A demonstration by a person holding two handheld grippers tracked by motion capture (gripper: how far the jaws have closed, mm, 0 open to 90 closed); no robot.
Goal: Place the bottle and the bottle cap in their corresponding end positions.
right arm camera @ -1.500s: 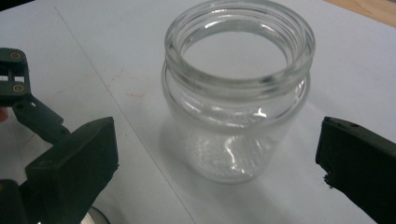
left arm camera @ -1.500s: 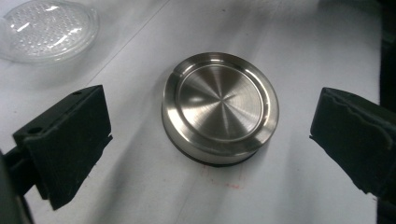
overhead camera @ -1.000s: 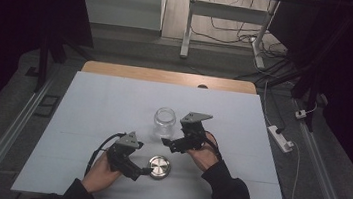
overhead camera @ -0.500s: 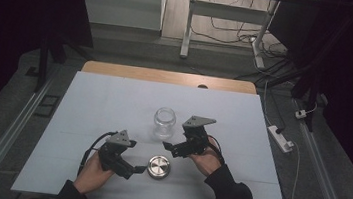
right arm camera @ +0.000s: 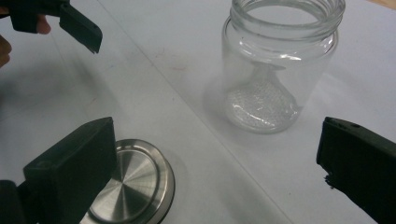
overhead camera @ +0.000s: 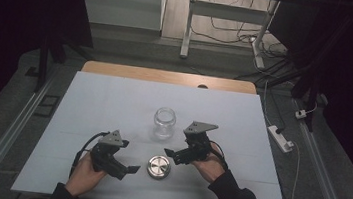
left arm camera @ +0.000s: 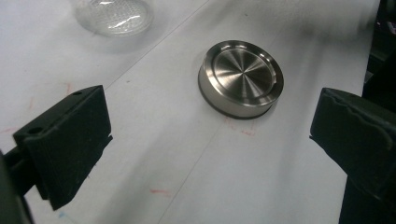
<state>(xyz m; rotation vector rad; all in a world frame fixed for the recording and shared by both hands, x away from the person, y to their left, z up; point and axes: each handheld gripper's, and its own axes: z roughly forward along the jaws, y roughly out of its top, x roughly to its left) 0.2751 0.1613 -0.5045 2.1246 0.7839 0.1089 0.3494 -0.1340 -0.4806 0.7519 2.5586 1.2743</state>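
Observation:
A clear glass jar (overhead camera: 164, 122) stands upright with no lid on the white table top (overhead camera: 103, 106). In front of it lies a round steel lid (overhead camera: 158, 167), flat on the table. My left gripper (overhead camera: 127, 163) sits left of the lid and points at it, open and apart from it. In the left gripper view the lid (left arm camera: 241, 77) lies ahead of the wide-open jaws, and the jar's base (left arm camera: 112, 14) shows at the top. My right gripper (overhead camera: 175, 148) is open to the right of the lid, facing the jar (right arm camera: 280, 65); the lid (right arm camera: 130, 186) lies by its left jaw.
A wooden strip (overhead camera: 167, 76) runs along the table's far edge. On the floor to the right lies a white power strip (overhead camera: 281, 138), and a metal stand (overhead camera: 188, 20) with cables is behind the table. A jaw of the left gripper (right arm camera: 79, 28) shows in the right gripper view.
My left gripper has drawn back to the left, away from the lid. The right gripper has shifted slightly right and nearer the person. Jar and lid have not moved.

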